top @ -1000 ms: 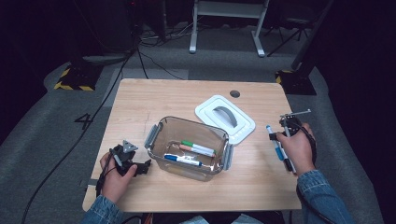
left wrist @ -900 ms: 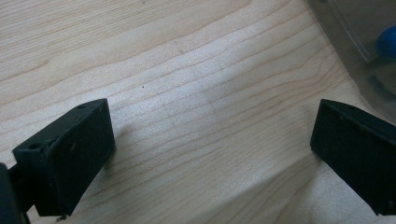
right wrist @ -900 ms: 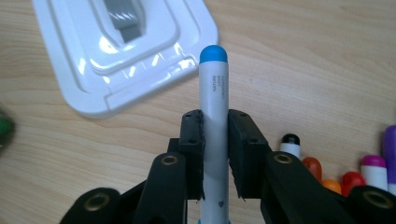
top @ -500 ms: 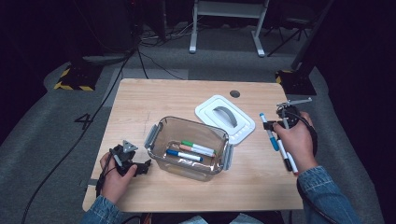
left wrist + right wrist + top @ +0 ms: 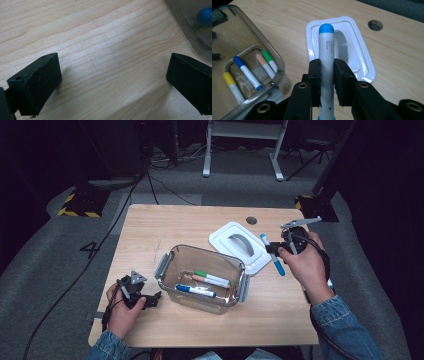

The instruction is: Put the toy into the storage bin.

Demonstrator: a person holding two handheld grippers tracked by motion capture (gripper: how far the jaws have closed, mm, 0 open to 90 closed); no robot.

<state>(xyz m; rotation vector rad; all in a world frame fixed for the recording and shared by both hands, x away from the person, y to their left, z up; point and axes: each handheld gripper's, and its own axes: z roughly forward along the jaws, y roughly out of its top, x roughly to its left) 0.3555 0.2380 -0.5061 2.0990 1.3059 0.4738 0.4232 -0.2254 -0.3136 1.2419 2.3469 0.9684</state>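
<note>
We judge we are mid-carry, bringing one more marker to the clear container (image 5: 202,279) on the surface (image 5: 165,225), where several markers already lie; next we need to swing left over its open rim and lower in. Our right tongs (image 5: 327,72) are clamped on the blue-capped marker (image 5: 326,50), held above the white lid (image 5: 239,246). Our left tongs (image 5: 112,77) stand wide apart, empty, low over the wood just beside the container.

A white marker (image 5: 326,62) with a light-blue cap, clamped at mid-barrel, hangs above the white lid (image 5: 362,60).
</note>
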